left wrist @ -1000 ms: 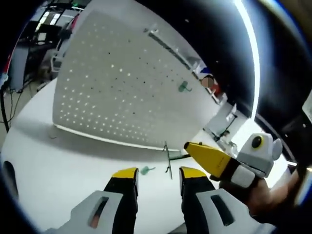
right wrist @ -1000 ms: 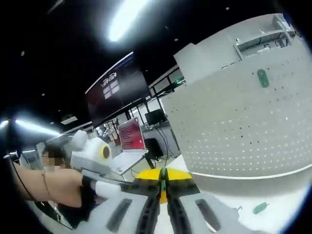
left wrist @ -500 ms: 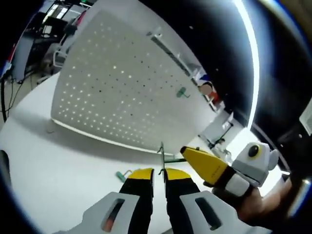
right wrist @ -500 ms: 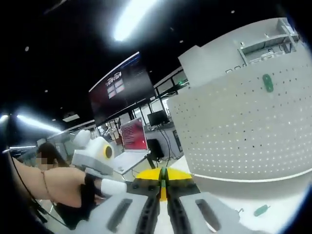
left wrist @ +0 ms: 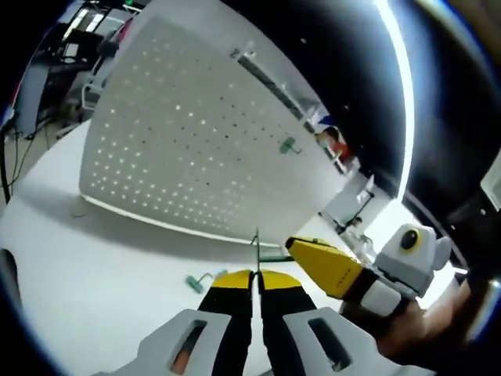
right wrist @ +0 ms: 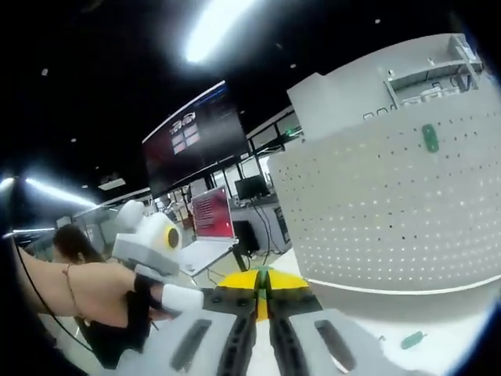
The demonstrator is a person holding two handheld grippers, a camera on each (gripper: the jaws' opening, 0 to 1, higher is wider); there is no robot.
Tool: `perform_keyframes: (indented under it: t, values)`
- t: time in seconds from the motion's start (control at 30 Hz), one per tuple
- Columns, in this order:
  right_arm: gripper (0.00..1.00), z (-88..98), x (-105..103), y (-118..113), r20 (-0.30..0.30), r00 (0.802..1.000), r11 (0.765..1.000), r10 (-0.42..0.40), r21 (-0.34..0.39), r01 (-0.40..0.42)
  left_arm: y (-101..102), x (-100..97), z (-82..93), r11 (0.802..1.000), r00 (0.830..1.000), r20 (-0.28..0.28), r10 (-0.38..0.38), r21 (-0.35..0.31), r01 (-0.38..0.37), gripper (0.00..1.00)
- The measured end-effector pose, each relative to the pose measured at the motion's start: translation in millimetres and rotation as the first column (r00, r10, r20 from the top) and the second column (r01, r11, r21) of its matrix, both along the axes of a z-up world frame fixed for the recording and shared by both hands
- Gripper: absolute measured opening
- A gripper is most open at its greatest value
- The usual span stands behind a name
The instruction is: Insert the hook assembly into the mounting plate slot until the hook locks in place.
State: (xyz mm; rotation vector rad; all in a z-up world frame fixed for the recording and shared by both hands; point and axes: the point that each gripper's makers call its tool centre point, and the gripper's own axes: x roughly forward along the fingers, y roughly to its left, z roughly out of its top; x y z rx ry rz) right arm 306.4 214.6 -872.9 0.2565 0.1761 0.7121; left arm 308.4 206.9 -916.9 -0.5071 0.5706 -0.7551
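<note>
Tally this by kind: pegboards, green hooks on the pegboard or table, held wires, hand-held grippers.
Pegboard: 1
Green hooks: 2, one on the pegboard, one on the table
Wire: 1, in the left hand-held gripper
Hand-held grippers: 2, including the right hand-held gripper
Total: 6

The dark wall screen [right wrist: 188, 149] carries writing too small to read.

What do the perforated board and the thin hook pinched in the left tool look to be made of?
The perforated board looks like white painted sheet metal or hard plastic: matte, flat, with even rows of small holes. The hook in the left tool looks like thin metal wire: dark, slim and straight, though too fine to be sure.
</note>
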Motion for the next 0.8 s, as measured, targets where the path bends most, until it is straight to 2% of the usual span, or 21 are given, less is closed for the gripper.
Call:
perform_keyframes:
  t: [0.07, 0.13, 0.2, 0.27, 0.37, 0.43, 0.8]
  values:
    - [0.02, 0.8, 2.2, -0.9, -0.019, 1.000, 1.000, 0.003, 0.004, -0.003, 1.0, 1.2, 1.4, 1.000, 1.000, 0.014, -0.002, 0.019, 0.002, 0.01]
    - [0.08, 2.5, 2.6, -1.1, -0.083, 0.996, 0.998, 0.019, 0.067, -0.013, 2.8, 1.8, 1.8, 0.999, 1.000, 0.026, -0.007, 0.045, 0.006, 0.01]
    - [0.08, 6.9, 3.5, -4.2, -0.116, 0.993, 0.993, 0.034, 0.117, -0.020, 7.2, 4.0, 2.2, 0.995, 0.998, 0.069, -0.015, 0.103, 0.007, 0.01]
    - [0.08, 6.9, 2.9, -6.6, -0.131, 0.990, 0.993, 0.048, 0.110, -0.033, 8.7, 5.0, 5.7, 0.994, 0.996, 0.086, -0.009, 0.110, 0.000, 0.01]
    - [0.09, 3.7, -1.3, -3.8, -0.177, 0.981, 0.991, 0.085, 0.120, -0.065, 13.8, 8.1, 6.9, 0.977, 0.986, 0.166, -0.036, 0.215, 0.000, 0.01]
    - [0.10, 2.6, -1.3, -4.5, -0.181, 0.980, 0.992, 0.078, 0.116, -0.058, 12.2, 7.2, 7.9, 0.968, 0.980, 0.190, -0.058, 0.253, 0.008, 0.01]
    - [0.06, -0.2, -1.9, 5.2, -0.200, 0.976, 0.991, 0.089, 0.114, -0.067, 4.6, 2.1, 17.4, 0.967, 0.964, 0.251, -0.082, 0.252, 0.017, 0.01]
